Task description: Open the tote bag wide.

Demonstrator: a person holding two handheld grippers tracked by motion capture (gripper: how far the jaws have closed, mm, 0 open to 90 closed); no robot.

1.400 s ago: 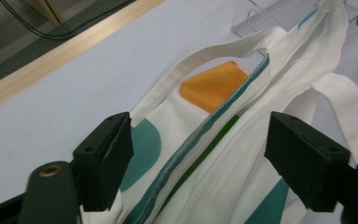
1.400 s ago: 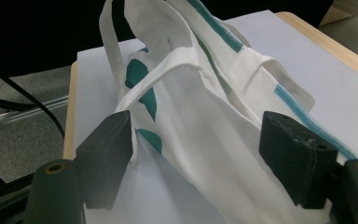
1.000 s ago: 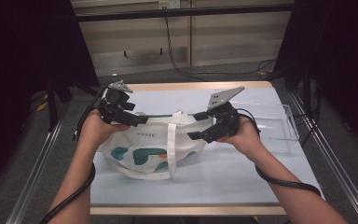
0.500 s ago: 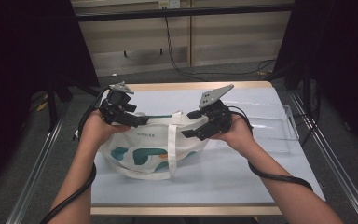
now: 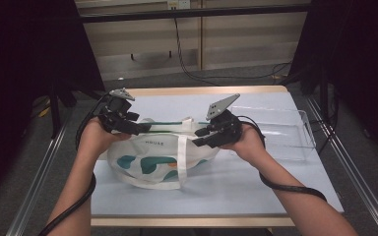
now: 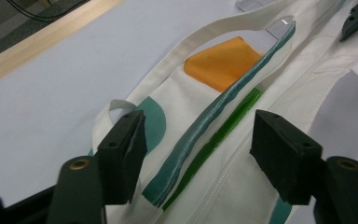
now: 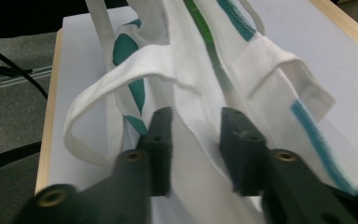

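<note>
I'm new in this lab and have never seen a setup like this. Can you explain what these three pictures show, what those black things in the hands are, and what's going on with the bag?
A person sits at a table and holds a hand-operated, two-jaw tool in each hand. The high view looks down from above: the left gripper and the right gripper meet a white tote bag with teal and orange patches, lying on the pale blue table top. An empty clear plastic tray stands to the right.

The other two pictures come from small cameras riding on the grippers, looking along their black jaws. In the left gripper view the jaws stand apart over the bag's opening, pinching nothing; they have just been closing somewhat. In the right gripper view the jaws have just closed much narrower, with the bag's white rim between them; whether the pads already press it is hard to tell.
</note>
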